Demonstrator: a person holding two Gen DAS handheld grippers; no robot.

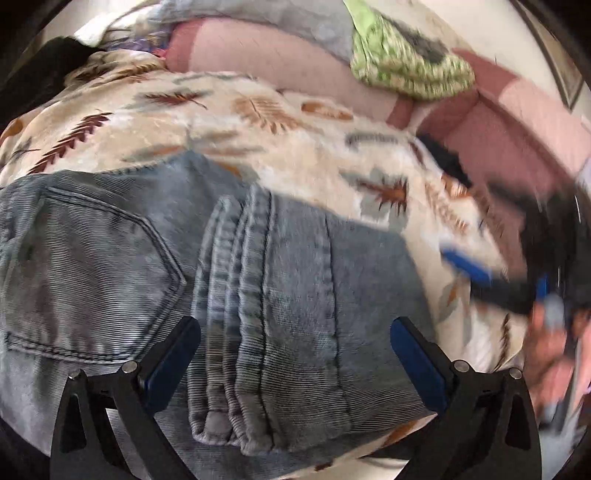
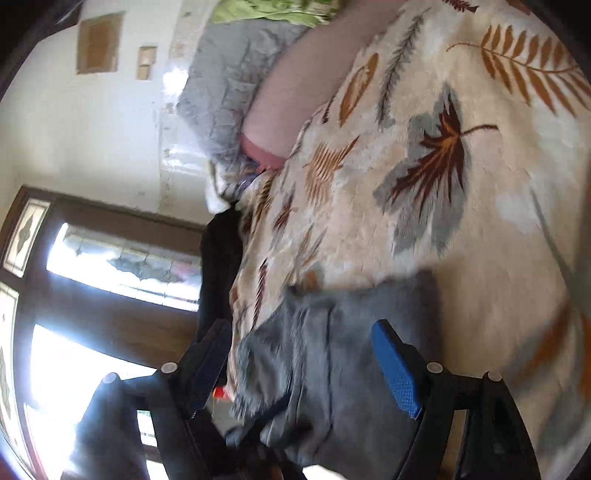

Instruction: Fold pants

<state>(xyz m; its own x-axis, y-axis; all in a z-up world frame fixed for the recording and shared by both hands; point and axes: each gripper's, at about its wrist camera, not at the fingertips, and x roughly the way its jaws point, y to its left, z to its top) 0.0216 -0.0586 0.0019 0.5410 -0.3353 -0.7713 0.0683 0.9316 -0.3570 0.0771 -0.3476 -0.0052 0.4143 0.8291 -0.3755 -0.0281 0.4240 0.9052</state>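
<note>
Grey-blue jeans [image 1: 155,266] lie on a leaf-print blanket [image 1: 258,122], back pocket and waistband up. My left gripper [image 1: 295,328] is open, its jaws wide apart just above the folded waistband seam. In the right wrist view the jeans [image 2: 332,369] lie at the blanket's [image 2: 461,184] edge. My right gripper [image 2: 301,345] is open, its jaws straddling the denim without pinching it. The right gripper also shows blurred at the right of the left wrist view [image 1: 480,273].
Pink cushions [image 1: 280,55], a grey cloth [image 1: 258,18] and a green crocheted cloth [image 1: 406,62] lie beyond the blanket. A dark garment [image 1: 40,70] lies at the far left. In the right wrist view a wooden door with glass panes [image 2: 92,277] and a white wall stand beside the bed.
</note>
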